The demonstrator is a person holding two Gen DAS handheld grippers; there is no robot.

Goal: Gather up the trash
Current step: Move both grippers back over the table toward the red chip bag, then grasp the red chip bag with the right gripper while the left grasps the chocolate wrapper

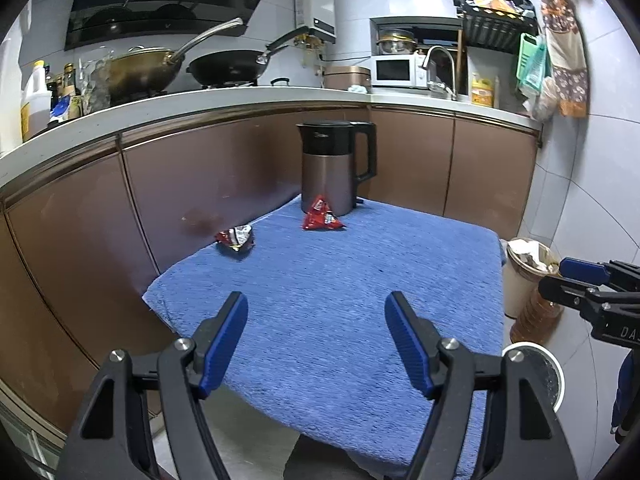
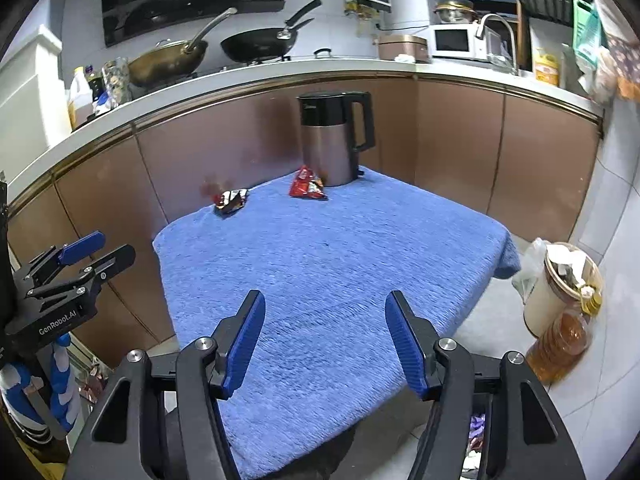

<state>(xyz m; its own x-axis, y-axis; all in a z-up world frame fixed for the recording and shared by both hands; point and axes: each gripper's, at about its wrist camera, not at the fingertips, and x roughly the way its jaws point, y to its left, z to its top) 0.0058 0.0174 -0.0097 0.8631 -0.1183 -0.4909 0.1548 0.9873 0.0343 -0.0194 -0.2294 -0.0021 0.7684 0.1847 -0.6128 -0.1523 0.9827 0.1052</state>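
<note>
While both grippers — left (image 1: 316,344), right (image 2: 325,344) — are held apart and empty, two wrappers (image 1: 323,215) (image 1: 236,238) are seen on the blue towel (image 1: 340,300). One wrapper is set against the kettle (image 1: 336,166).

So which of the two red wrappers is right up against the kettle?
The red wrapper on the right, standing like a little tent at the foot of the kettle. The other wrapper, darker and crumpled flat, lies apart near the blue towel's left edge.
</note>
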